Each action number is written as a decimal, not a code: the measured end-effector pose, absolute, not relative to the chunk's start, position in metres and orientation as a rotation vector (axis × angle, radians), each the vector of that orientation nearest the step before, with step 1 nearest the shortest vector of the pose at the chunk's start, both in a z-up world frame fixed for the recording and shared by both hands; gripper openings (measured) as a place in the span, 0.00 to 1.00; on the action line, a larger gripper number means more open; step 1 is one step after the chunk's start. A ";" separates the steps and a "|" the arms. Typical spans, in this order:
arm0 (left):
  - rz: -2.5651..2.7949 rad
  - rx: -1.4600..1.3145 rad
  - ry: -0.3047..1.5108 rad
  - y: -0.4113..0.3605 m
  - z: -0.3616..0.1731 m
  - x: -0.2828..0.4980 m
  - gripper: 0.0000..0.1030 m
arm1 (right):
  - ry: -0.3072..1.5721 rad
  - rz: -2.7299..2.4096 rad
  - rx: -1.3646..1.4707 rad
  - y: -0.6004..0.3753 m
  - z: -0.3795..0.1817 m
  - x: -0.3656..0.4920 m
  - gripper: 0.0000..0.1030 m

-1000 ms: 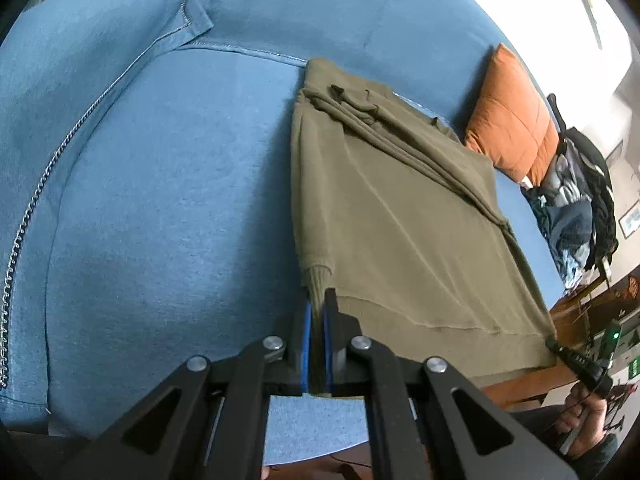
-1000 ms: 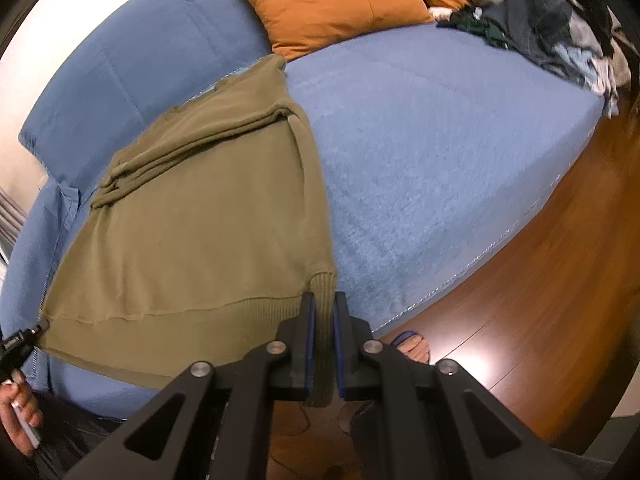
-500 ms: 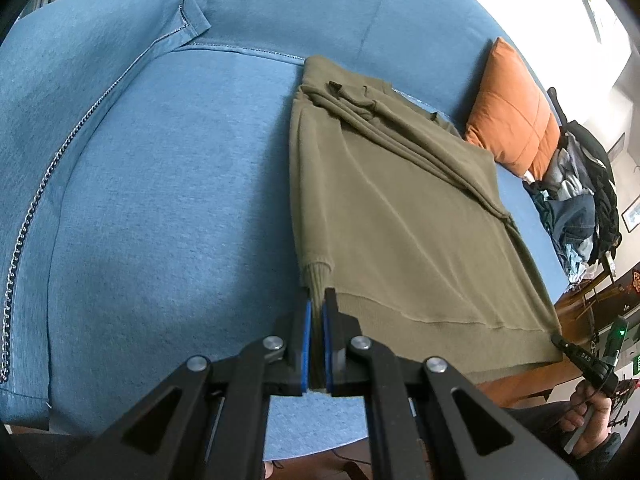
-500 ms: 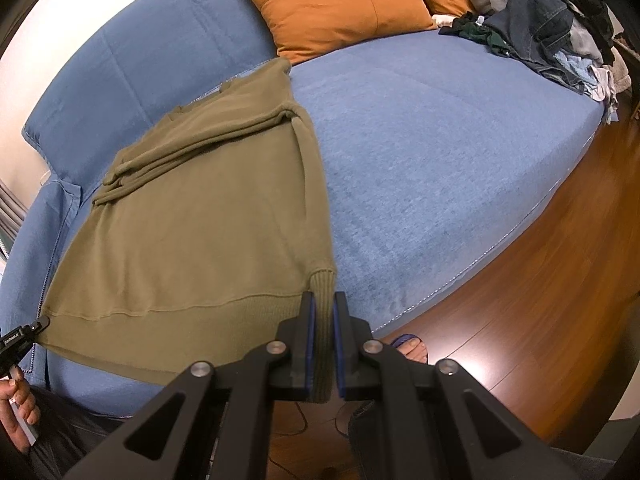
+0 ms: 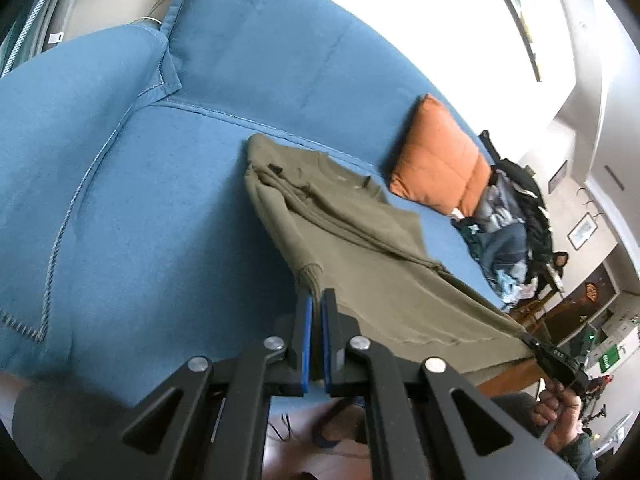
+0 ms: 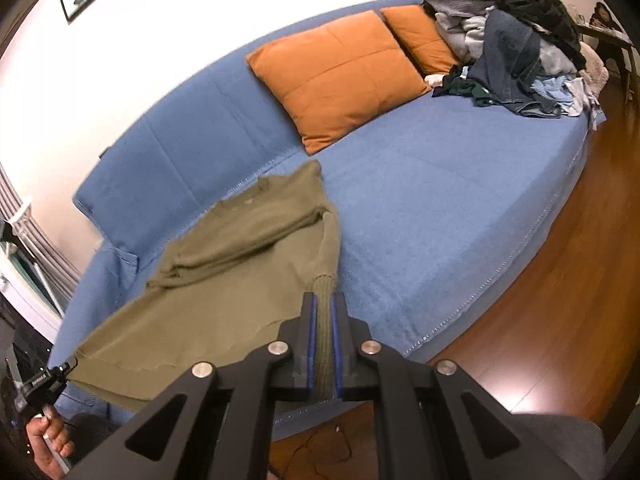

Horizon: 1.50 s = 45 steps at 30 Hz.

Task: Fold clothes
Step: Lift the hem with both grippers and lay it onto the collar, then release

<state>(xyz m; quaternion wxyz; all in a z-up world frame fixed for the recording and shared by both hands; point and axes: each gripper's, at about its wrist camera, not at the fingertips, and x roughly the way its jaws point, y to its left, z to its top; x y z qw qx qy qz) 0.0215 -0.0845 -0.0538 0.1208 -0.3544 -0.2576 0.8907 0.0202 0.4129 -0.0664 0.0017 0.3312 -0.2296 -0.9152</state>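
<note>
No brand name or legible writing shows on the olive-green knitted sweater [image 5: 360,264], though a small pale tag sits inside its neckline [image 6: 246,201], too small to read. The sweater lies on the seat of the blue fabric sofa [image 6: 440,208], its collar end resting near the backrest, its hem end lifted off the front edge of the seat. The left hand-held gripper [image 5: 316,312] is clamped narrow on the ribbed hem corner at the sweater's left side; the right hand-held gripper [image 6: 324,320] is pinched likewise on the ribbed corner at the right side, so the hem edge stretches between the two. The folded sleeves lie bunched across the chest area.

To the sweater's right the seat is bare blue cloth up to two orange square cushions [image 6: 336,76] leaning on the backrest, with a heap of mixed dark and grey clothes [image 6: 516,40] beyond them. The sofa's stitched front edge curves above a brown wooden floor [image 6: 552,300].
</note>
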 end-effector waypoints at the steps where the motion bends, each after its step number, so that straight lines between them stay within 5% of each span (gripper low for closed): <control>1: 2.596 -1.037 -0.768 -0.086 -0.052 0.022 0.04 | -0.731 -2.869 1.031 0.415 -0.062 0.029 0.05; 11: 2.537 -1.056 -0.923 -0.105 -0.034 0.025 0.04 | -0.860 -2.853 1.041 0.429 -0.056 0.017 0.05; 23: 2.678 -1.079 -0.902 -0.096 0.007 -0.149 0.04 | -1.019 -3.014 0.930 0.442 -0.014 -0.156 0.00; 28: 2.650 -1.284 -1.055 -0.098 -0.032 -0.252 0.04 | -1.037 -3.019 0.923 0.455 -0.009 -0.251 0.00; 33: 2.647 -1.475 -0.999 -0.091 -0.087 -0.313 0.04 | -1.016 -2.929 1.013 0.455 -0.042 -0.303 0.00; 36: 2.633 -1.532 -0.950 -0.089 -0.104 -0.326 0.04 | -0.948 -2.797 1.151 0.448 -0.065 -0.327 0.00; 45: 2.600 -1.559 -0.944 -0.088 -0.107 -0.334 0.04 | -0.120 -2.391 1.378 0.375 -0.110 -0.303 0.12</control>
